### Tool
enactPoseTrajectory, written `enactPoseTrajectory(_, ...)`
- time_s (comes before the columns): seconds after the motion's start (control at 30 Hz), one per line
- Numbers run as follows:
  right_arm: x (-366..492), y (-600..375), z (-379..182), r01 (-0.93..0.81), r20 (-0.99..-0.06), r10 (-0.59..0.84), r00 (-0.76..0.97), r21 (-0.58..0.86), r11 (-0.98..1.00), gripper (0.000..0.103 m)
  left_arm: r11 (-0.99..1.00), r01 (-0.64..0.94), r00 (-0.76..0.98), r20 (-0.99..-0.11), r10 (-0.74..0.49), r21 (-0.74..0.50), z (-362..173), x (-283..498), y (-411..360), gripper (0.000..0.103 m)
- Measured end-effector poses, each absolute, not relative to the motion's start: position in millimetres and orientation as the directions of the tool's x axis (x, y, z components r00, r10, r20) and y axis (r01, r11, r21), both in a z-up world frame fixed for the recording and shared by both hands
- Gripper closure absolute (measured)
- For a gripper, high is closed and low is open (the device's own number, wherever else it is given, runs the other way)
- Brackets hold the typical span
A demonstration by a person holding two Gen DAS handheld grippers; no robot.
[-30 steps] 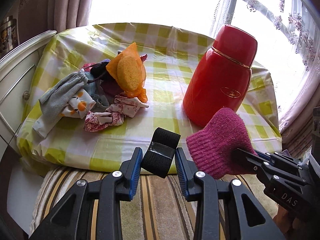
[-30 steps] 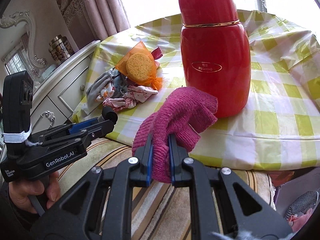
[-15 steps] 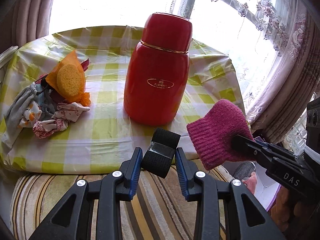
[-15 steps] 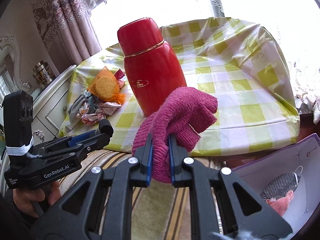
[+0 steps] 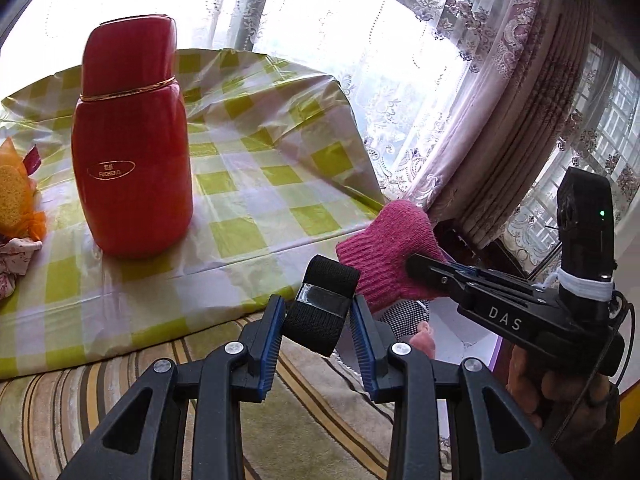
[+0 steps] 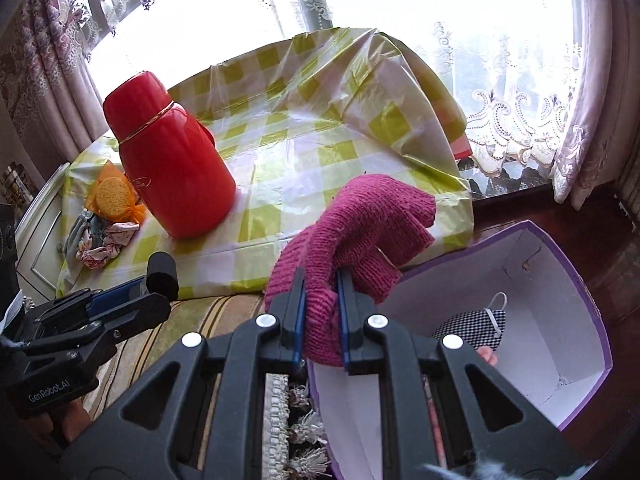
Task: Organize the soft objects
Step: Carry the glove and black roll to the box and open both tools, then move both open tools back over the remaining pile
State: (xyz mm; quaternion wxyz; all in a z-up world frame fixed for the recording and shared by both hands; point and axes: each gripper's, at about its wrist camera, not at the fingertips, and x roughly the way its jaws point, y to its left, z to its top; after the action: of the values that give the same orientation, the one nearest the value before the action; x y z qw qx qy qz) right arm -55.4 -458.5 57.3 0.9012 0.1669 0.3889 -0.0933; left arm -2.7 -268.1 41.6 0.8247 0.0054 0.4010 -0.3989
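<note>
Table edge, draped in yellow-checked plastic, ends just left of the purple box, whose open white interior holds a checked mask and otherwise much bare room. Right gripper is clenched on a magenta knit glove, held over the box's near-left rim. Left gripper grasps a black elastic band roll, over the striped cushion left of the box. Farther left of the box, a red thermos stands on the table, a pile of cloths beyond it.
</note>
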Motion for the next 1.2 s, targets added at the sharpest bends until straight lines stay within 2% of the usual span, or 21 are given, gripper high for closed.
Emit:
enactPoseTrajectory(0.23, -63, -487, 57, 0.416, -0.766, -0.141, 0.627, 0.177, 0.892, 0.080, 0.593, 0.718, 0.248, -0.660, -0.709, -0.366, 34, -13, -303, 0.066)
enactPoseTrajectory(0.3, -64, -491, 58, 0.436, -0.769, -0.162, 0.618, 0.165, 0.885, 0.070, 0.583, 0.722, 0.232, -0.664, -0.710, -0.371, 33, -13, -310, 0.057)
enactPoseTrajectory(0.33, -65, -493, 59, 0.443, -0.769, -0.169, 0.617, 0.161, 0.882, 0.062, 0.584, 0.723, 0.233, -0.665, -0.709, -0.369, 32, -14, -312, 0.047)
enactPoseTrajectory(0.37, -65, -493, 60, 0.447, -0.768, -0.176, 0.616, 0.157, 0.881, 0.054, 0.586, 0.722, 0.235, -0.665, -0.709, -0.369, 31, -14, -312, 0.041)
enactPoseTrajectory(0.63, -62, -483, 62, 0.460, -0.771, -0.231, 0.593, 0.089, 0.884, 0.038, 0.615, 0.691, 0.242, -0.681, -0.691, -0.379, 25, -7, -301, 0.040)
enactPoseTrajectory(0.8, -57, -472, 62, 0.456, -0.778, -0.261, 0.572, 0.037, 0.889, 0.035, 0.649, 0.664, 0.276, -0.685, -0.674, -0.372, 25, -1, -293, 0.040)
enactPoseTrajectory(1.2, -30, -411, 65, 0.324, -0.780, -0.173, 0.601, 0.040, 0.945, 0.032, 0.774, 0.529, 0.423, -0.682, -0.596, -0.348, 30, 24, -224, 0.040)
